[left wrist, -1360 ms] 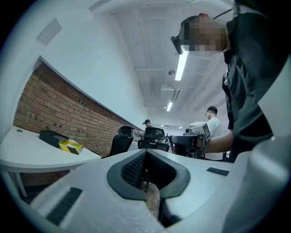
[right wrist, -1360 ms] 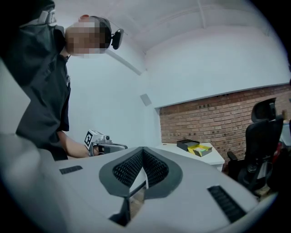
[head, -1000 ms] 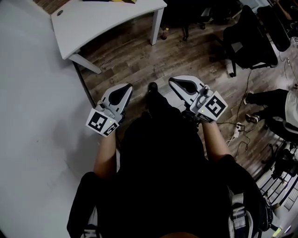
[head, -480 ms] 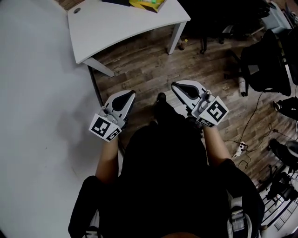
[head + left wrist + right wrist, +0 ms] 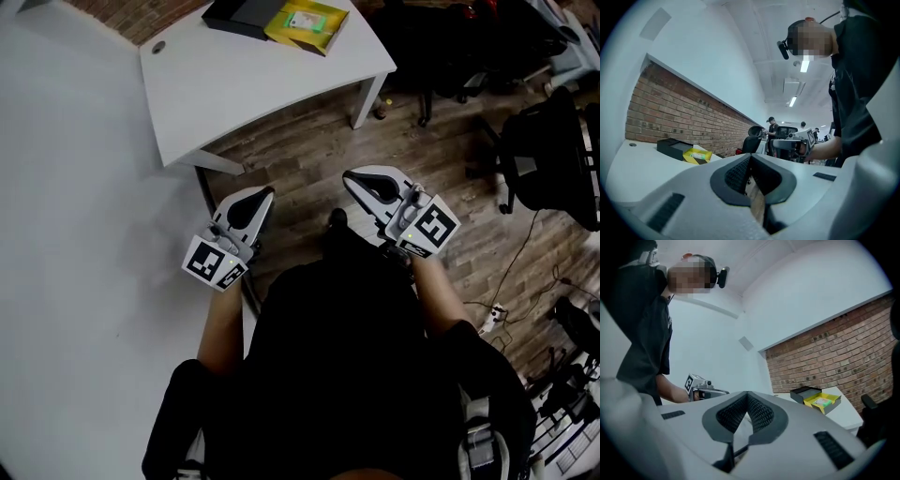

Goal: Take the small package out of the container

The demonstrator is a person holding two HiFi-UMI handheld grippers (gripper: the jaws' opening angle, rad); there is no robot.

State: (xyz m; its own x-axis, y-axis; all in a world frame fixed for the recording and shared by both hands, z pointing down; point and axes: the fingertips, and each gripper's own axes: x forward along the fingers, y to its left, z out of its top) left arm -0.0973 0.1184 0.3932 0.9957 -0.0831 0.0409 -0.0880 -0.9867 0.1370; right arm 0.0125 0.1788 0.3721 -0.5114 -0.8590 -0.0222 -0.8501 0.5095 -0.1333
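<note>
A yellow open container (image 5: 307,23) lies on the white table (image 5: 253,80) at the far top of the head view, with a small green-and-white package (image 5: 305,19) inside it. A black box (image 5: 239,14) sits right beside it. My left gripper (image 5: 264,195) and right gripper (image 5: 350,177) are held in front of the person's body over the wooden floor, well short of the table. Both are shut with nothing between their jaws. The container (image 5: 697,155) and black box (image 5: 672,147) show far off in the left gripper view, and the container (image 5: 824,402) also in the right gripper view.
Black office chairs (image 5: 553,150) stand at the right, and cables with a power strip (image 5: 492,311) lie on the floor. A white wall (image 5: 75,281) runs along the left. The table's legs (image 5: 367,101) reach the floor ahead. A brick wall (image 5: 670,112) backs the table.
The head view has moved forward: the table's far part with the black box and yellow container has come into sight. Both grippers stay shut and keep their place before the body.
</note>
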